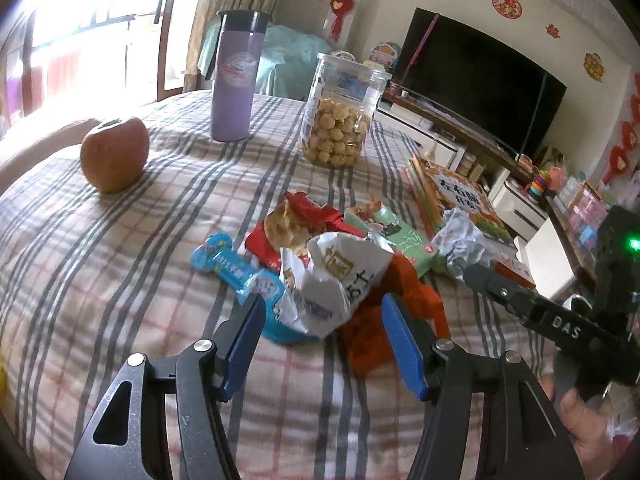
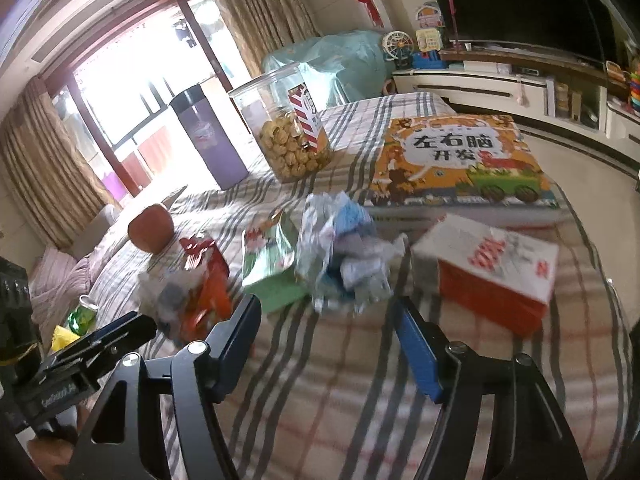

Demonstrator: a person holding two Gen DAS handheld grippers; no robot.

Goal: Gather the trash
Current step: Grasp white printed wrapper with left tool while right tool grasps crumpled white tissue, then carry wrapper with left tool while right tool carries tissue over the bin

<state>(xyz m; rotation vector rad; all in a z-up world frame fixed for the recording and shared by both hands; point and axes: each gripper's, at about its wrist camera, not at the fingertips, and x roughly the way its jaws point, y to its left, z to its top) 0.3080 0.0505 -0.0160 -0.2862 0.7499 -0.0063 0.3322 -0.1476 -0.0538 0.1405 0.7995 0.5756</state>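
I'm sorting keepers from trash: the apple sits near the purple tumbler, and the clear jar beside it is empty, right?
Not quite. The clear jar isn't empty: the left wrist view shows it about half full of round golden snacks. The rest holds: the apple sits near the purple tumbler, with the jar beside it.

"左右脑开发" on picture book (image 2: 460,160), "DAS" on right gripper (image 1: 566,327)

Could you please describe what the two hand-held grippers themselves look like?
Both the left hand-held gripper and the right hand-held gripper have black metal linkage arms, silver pivot bolts and blue-faced fingers. The right unit bears white "DAS" lettering and a green light.
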